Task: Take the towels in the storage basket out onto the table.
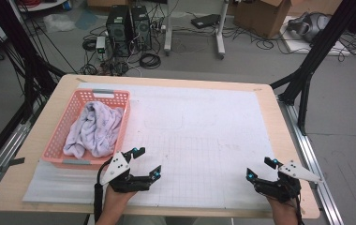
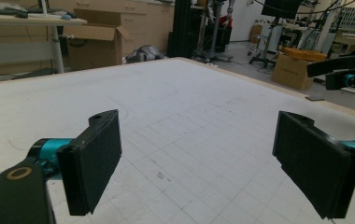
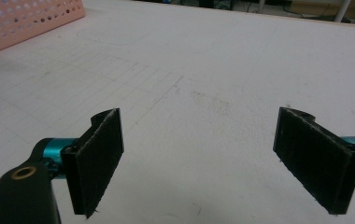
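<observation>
While both grippers wait wide open and empty at the table's near edge, left gripper [image 1: 147,163] at seven o'clock sits nearest the towel [image 1: 95,129], heaped in the pink basket [image 1: 63,123] at ten o'clock; right gripper [image 1: 261,168] rests at five o'clock.

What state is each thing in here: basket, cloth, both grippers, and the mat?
Pink basket: upright on the left of the table, holding the cloth.
Cloth: crumpled, lying inside the basket, spilling toward its right rim.
Left gripper: open, nothing between the jaws, just right of the basket's near corner.
Right gripper: open, nothing between the jaws, near the table's right edge.
White grid mat: flat on the table.
</observation>
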Action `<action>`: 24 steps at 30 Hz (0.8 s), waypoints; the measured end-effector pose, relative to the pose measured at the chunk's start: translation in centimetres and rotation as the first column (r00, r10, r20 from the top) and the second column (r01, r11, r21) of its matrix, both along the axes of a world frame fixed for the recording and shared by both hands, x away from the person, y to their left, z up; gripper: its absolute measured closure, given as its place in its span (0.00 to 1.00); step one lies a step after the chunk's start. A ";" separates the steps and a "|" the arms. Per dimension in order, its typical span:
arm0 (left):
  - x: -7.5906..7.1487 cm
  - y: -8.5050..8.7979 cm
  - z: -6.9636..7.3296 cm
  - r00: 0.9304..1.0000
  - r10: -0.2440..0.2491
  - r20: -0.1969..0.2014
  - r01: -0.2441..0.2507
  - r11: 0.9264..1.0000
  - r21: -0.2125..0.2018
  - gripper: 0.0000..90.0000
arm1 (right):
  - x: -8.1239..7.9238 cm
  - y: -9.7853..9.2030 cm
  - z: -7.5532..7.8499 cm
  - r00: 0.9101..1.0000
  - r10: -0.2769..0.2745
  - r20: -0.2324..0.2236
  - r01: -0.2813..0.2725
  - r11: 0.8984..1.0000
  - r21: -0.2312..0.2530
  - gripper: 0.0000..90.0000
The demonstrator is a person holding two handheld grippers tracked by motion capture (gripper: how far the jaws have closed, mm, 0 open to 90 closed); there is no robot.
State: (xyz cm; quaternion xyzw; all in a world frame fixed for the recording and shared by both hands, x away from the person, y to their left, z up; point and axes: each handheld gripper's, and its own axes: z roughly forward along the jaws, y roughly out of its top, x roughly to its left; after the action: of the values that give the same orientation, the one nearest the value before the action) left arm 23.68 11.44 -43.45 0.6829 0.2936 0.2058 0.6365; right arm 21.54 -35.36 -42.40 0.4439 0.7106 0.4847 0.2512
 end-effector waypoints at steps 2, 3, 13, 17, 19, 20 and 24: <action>0.0 0.0 0.0 1.000 0.000 -0.001 0.000 1.000 -0.001 0.18 | 0.0 -0.1 0.0 1.000 0.001 0.005 -0.001 1.000 -0.004 0.16; 0.0 0.0 0.0 1.000 0.000 -0.001 0.000 1.000 -0.001 0.18 | 0.0 -0.1 0.0 1.000 0.002 0.005 -0.002 1.000 -0.004 0.16; 0.1 -0.1 -0.1 1.000 -0.014 -0.002 0.014 1.000 -0.009 0.18 | -0.1 -0.2 0.0 1.000 -0.003 0.005 0.003 1.000 -0.002 0.16; 0.1 -0.2 -0.1 1.000 -0.016 -0.004 0.016 1.000 -0.007 0.18 | 0.0 -0.1 0.0 1.000 -0.003 -0.004 0.003 1.000 -0.002 0.16; 0.1 -0.2 -0.1 1.000 -0.014 -0.004 0.014 1.000 -0.008 0.18 | 0.1 -0.1 0.0 1.000 -0.004 -0.002 0.004 1.000 -0.001 0.16; 0.1 -0.2 -0.1 1.000 -0.015 -0.005 0.015 1.000 -0.008 0.18 | 0.1 -0.2 0.0 1.000 -0.006 -0.001 0.006 1.000 0.000 0.16; 0.1 -0.2 0.0 1.000 -0.019 -0.003 0.019 1.000 -0.014 0.18 | 0.2 -0.3 -0.1 1.000 -0.010 -0.008 0.010 1.000 0.017 0.16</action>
State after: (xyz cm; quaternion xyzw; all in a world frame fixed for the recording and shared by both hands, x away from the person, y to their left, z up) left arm 23.75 11.22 -43.49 0.6816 0.2892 0.1967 0.6427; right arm 21.78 -35.70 -42.54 0.4516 0.7052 0.4877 0.2469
